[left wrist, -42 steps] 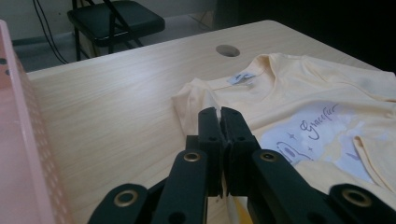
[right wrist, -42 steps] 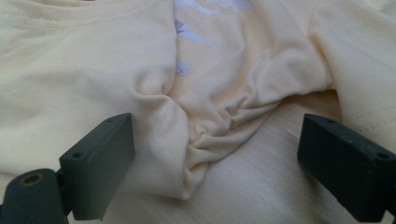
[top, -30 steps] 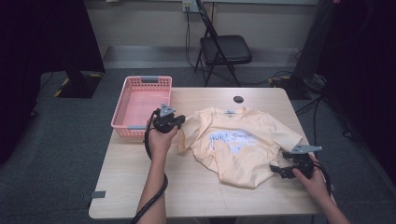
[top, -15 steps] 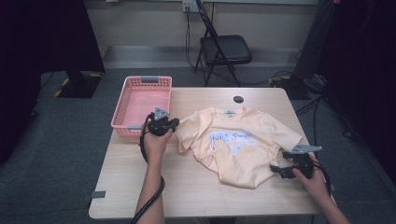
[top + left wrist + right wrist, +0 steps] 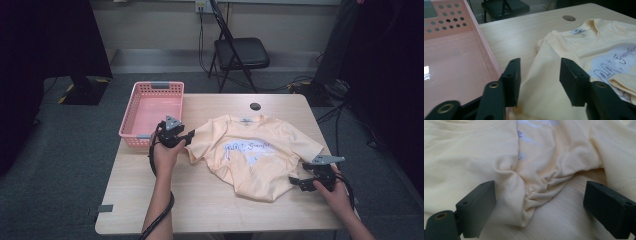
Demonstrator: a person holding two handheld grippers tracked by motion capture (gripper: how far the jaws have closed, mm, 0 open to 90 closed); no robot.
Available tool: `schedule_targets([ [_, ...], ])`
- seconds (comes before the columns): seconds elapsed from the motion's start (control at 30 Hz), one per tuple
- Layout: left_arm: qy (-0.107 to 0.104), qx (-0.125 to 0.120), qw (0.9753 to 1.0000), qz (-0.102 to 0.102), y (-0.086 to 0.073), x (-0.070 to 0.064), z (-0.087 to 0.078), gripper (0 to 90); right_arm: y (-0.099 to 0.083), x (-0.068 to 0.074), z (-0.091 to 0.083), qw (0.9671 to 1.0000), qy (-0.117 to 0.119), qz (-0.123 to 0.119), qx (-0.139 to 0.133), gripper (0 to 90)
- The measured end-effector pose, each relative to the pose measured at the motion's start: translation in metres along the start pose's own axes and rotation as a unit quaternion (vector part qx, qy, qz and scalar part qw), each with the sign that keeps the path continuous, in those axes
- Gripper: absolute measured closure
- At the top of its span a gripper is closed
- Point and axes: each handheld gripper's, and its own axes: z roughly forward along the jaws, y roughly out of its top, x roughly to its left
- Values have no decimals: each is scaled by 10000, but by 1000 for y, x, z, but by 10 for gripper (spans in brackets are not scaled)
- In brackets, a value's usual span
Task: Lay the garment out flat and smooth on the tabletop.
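Shirt (image 5: 255,155) lies on surface (image 5: 200,200); left claw (image 5: 540,77) gapes astride its sleeve beside basket (image 5: 150,107), right claw (image 5: 536,207) gapes at its hem.

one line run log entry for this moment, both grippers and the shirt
left gripper: open, jaws astride shirt sleeve fold | right gripper: open, at bunched hem | t-shirt: on table | pink basket: left of shirt

Soft matt cloth shirt (image 5: 260,155); glossy plastic basket (image 5: 150,107).
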Motion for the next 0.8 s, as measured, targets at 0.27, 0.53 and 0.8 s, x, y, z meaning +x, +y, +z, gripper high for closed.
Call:
schedule_targets([
  [0.27, -55, 59, 9996, 264, 4, -11, 3, 319, 0, 0, 0, 10000, 0, 1, 0, 100],
  [0.53, -246, 154, 9982, 526, 3, -24, -2, 220, 0, 0, 0, 10000, -1, 0, 0, 101],
  [0.8, -583, 239, 9949, 794, -5, -43, -8, 168, 0, 0, 0, 10000, -3, 1, 0, 101],
])
